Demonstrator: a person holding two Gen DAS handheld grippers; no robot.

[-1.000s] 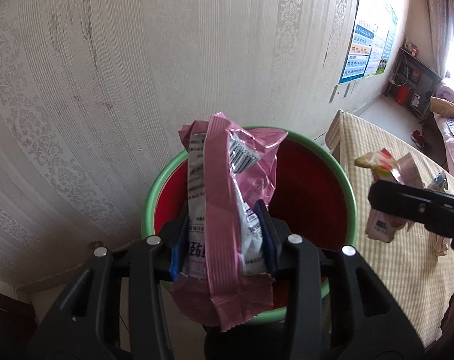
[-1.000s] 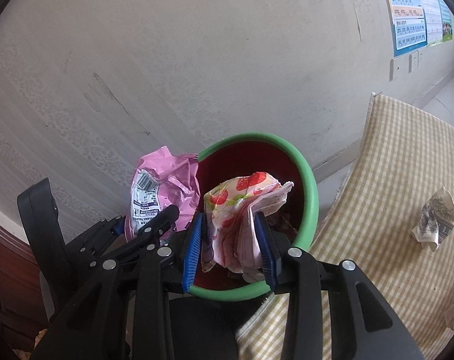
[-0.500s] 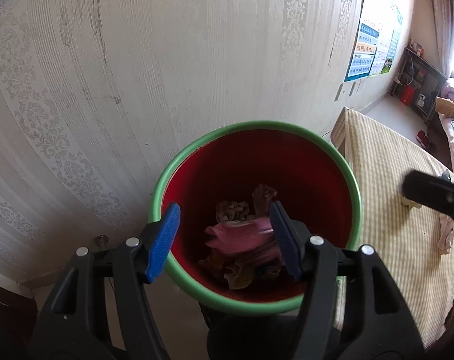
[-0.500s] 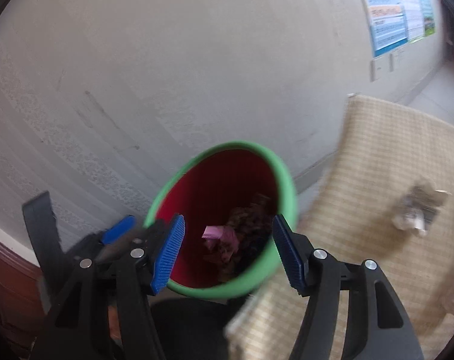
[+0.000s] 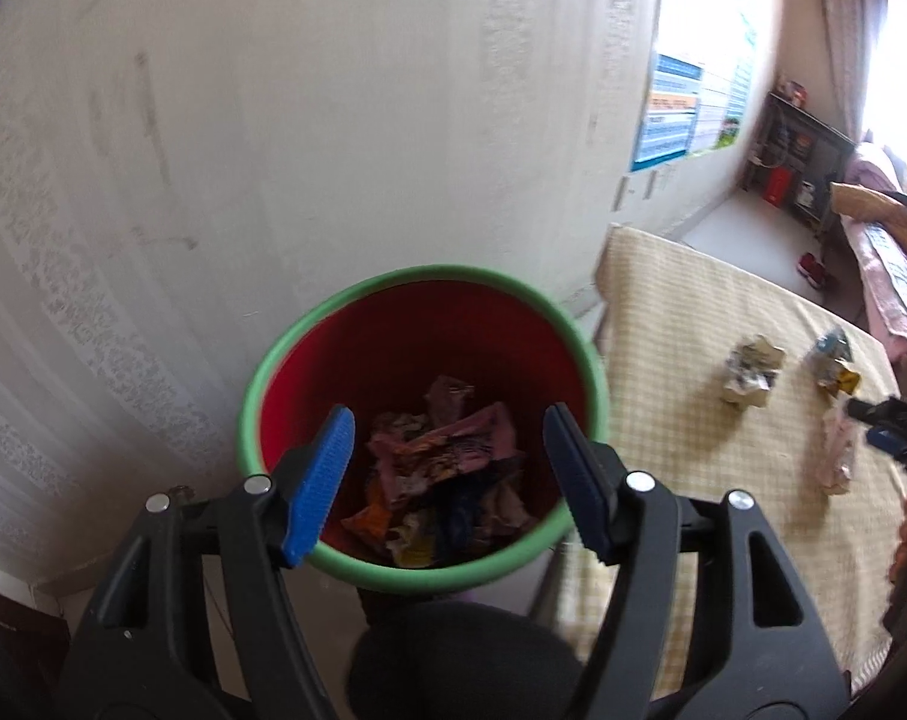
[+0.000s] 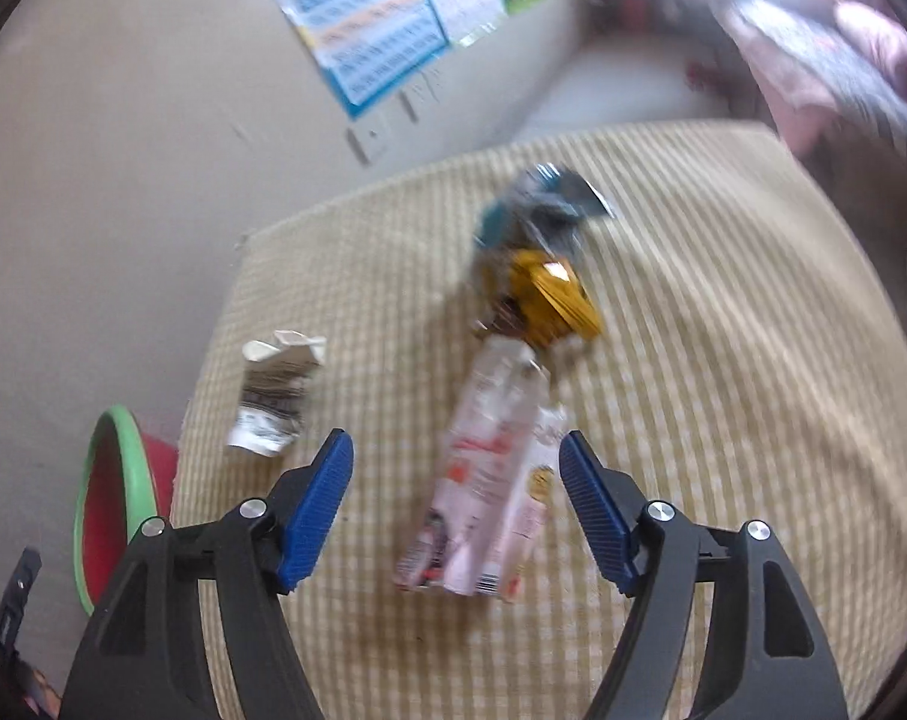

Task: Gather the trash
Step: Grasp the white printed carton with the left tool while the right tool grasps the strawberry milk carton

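Nearest in the left wrist view, the left gripper (image 5: 447, 480) hangs over the red bin with a green rim (image 5: 255, 384), its blue pads apart with nothing between them; the jaws have just been opening. Down inside the bin lies a heap of crumpled wrappers (image 5: 441, 480), pink, orange and dark ones mixed. The bin stands against a pale patterned wall (image 5: 273, 120), just left of a table covered in a yellow checked cloth (image 5: 663, 420).

In the right wrist view, the right gripper (image 6: 456, 510) points down at that cloth (image 6: 723, 420), jaws wide apart and likewise just opening. A pale pink wrapper (image 6: 489, 480) lies flat on the cloth in the gap between the pads, touched by neither. To its left, nearer the table's edge, sits a crumpled white printed wrapper (image 6: 273, 396). Farther off lies a gold and teal wrapper (image 6: 537, 264), blurred. The bin's rim (image 6: 87, 510) shows at the far left, below the table edge.

Beyond the table a blue poster (image 6: 369, 24) hangs on the wall, and a dark shelf unit (image 5: 801, 162) stands at the far right of the room.
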